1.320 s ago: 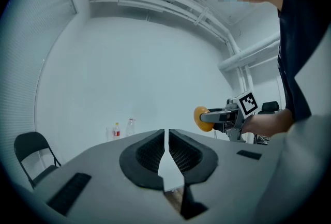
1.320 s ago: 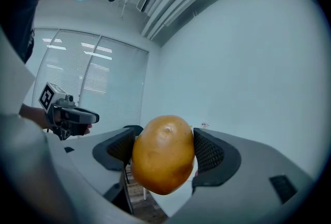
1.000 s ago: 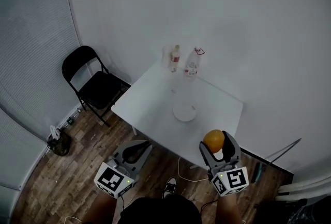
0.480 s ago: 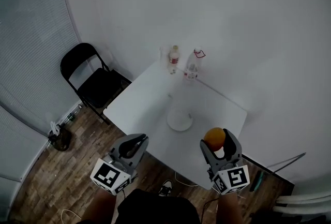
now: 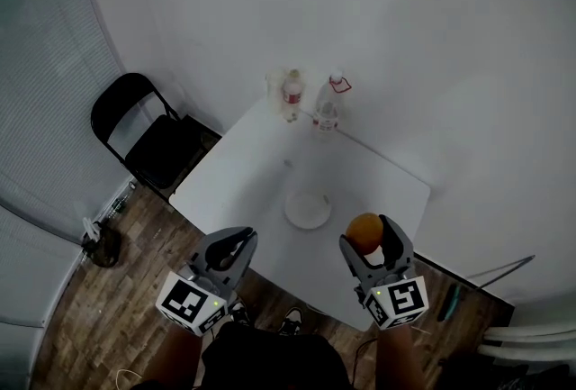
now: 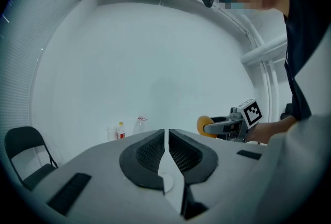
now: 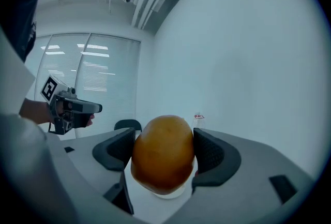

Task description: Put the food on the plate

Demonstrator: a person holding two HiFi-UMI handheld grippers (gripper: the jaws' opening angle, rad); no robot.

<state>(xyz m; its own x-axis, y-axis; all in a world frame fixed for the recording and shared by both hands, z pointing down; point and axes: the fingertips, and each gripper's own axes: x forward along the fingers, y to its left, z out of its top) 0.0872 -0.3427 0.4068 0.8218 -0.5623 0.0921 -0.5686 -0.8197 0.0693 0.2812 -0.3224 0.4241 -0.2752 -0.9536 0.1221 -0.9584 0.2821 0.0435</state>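
The right gripper [image 5: 371,235] squeezes the round orange food [image 7: 163,151] beside the plate [image 5: 307,210]. Bring it over the plate, go low, then let go. The left gripper [image 5: 236,244] is closed and empty.

The left gripper [image 5: 234,246] points forward on the person's left side, its jaws pressed together with nothing between them. The right gripper [image 5: 367,235] is level with it on the right, well apart, its jaws clamped on both sides of a round orange piece of food [image 7: 163,153]. The left forearm [image 5: 173,356] and right forearm [image 5: 396,354] reach forward from the body, marker cubes facing up.
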